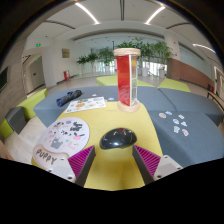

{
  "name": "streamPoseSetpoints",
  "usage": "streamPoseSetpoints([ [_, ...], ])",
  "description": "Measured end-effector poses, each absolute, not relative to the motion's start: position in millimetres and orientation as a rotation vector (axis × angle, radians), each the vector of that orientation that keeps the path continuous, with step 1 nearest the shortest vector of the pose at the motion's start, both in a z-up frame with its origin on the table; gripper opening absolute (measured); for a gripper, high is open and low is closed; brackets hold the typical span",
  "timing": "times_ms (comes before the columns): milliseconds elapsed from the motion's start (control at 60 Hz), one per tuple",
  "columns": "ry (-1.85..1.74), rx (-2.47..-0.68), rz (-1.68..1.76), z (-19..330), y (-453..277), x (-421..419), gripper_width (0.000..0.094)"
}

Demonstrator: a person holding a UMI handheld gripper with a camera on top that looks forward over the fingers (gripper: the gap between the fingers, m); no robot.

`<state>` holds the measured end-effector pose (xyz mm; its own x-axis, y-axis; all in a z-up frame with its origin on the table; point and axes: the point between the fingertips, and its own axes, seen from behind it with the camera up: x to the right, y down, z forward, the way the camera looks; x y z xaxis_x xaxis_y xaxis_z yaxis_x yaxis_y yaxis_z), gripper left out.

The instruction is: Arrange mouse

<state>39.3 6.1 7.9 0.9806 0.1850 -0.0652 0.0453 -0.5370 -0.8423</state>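
Note:
A black computer mouse [118,138] lies on the yellow table [110,170], just ahead of my fingers and roughly centred between them. My gripper [114,160] is open; the two magenta pads [82,160] stand wide apart on either side, with bare yellow tabletop between them. The mouse is beyond the fingertips and is not touched by either one.
A tall clear cylinder with a red insert [126,78] stands behind the mouse. A round patterned disc [67,135] and cards [45,157] lie to the left. Papers [88,103] and a dark object [69,97] lie farther left. Small cards [177,124] lie to the right.

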Motion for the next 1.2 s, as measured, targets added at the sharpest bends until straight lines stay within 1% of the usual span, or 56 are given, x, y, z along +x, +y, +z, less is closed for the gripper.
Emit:
streamPoseSetpoints([
  [83,-0.156,-2.137,0.186,-4.8,33.6,18.3,0.0828],
  [167,-0.138,-2.125,0.179,1.8,48.3,18.9,0.0846],
  [333,-0.148,-2.145,0.111,-8.0,91.8,6.5,0.0801],
  [350,-0.149,-2.154,0.104,-9.4,94.9,5.6,0.0782],
  [367,-0.149,-2.161,0.095,-10.6,97.7,5.1,0.0743],
  [383,-0.145,-2.165,0.084,-11.0,101.0,5.3,0.0753],
  [400,-0.136,-2.166,0.069,-11.5,101.7,7.5,0.0655],
  [417,-0.126,-2.171,0.070,-12.0,101.9,8.0,0.0580],
  [450,-0.095,-2.185,0.070,-13.5,102.3,8.4,0.0567],
  [567,-0.062,-2.190,0.009,-12.9,98.5,13.7,0.0447],
  [633,-0.072,-2.202,-0.014,-11.6,95.9,13.0,0.0414],
  [700,-0.069,-2.192,-0.010,4.4,88.3,8.7,0.0415],
  [783,-0.068,-2.118,0.048,54.2,78.3,-19.3,0.0414],
  [850,-0.117,-2.057,0.105,91.3,70.4,-62.8,0.0414],
  [883,-0.153,-2.040,0.127,101.5,66.6,-85.6,0.0414],
  [917,-0.182,-2.032,0.151,104.7,61.9,-106.6,0.0412],
  [967,-0.227,-2.045,0.177,94.4,56.0,-133.3,0.0410],
  [1017,-0.248,-2.086,0.175,69.6,51.5,-148.9,0.0410],
  [1100,-0.236,-2.164,0.175,26.0,44.3,-156.7,0.0411],
  [1200,-0.227,-2.233,0.147,-8.1,33.2,-152.3,0.0412],
])
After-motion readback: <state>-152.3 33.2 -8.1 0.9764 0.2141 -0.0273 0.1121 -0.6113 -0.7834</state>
